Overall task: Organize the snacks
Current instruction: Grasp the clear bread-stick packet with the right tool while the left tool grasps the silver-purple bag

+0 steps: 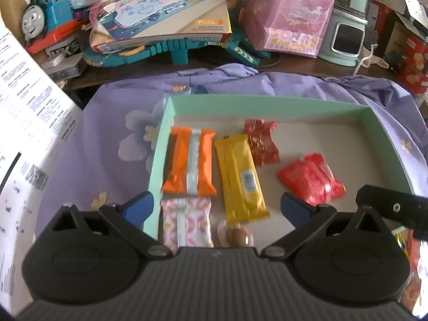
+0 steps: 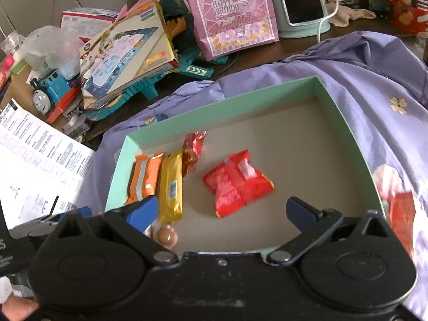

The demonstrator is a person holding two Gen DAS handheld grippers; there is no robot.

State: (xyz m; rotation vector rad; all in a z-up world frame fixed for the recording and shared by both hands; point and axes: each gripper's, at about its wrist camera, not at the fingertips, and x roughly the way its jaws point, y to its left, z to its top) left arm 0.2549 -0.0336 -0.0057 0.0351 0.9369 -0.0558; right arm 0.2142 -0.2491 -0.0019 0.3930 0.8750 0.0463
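Note:
A mint-green box [image 1: 267, 101] [image 2: 222, 99] lies on a purple flowered cloth. Inside lie an orange pack [image 1: 190, 163] [image 2: 145, 175], a yellow bar [image 1: 239, 179] [image 2: 171, 184], a dark red foil candy [image 1: 260, 141] [image 2: 193, 148], a bright red pack [image 1: 311, 179] [image 2: 236, 184], a pink-white pack [image 1: 186, 223] and a brown round candy [image 1: 236, 236] [image 2: 165, 235]. My left gripper [image 1: 216, 208] is open and empty above the box's near left part. My right gripper [image 2: 222, 211] is open and empty above the near edge, just short of the bright red pack.
Another red pack [image 2: 402, 219] lies on the cloth [image 2: 374, 80] right of the box. Toys, a Thomas train [image 1: 42, 18], a boxed mat [image 1: 163, 13], a pink gift bag [image 2: 232, 13] and a printed sheet [image 1: 24, 123] crowd the back and left.

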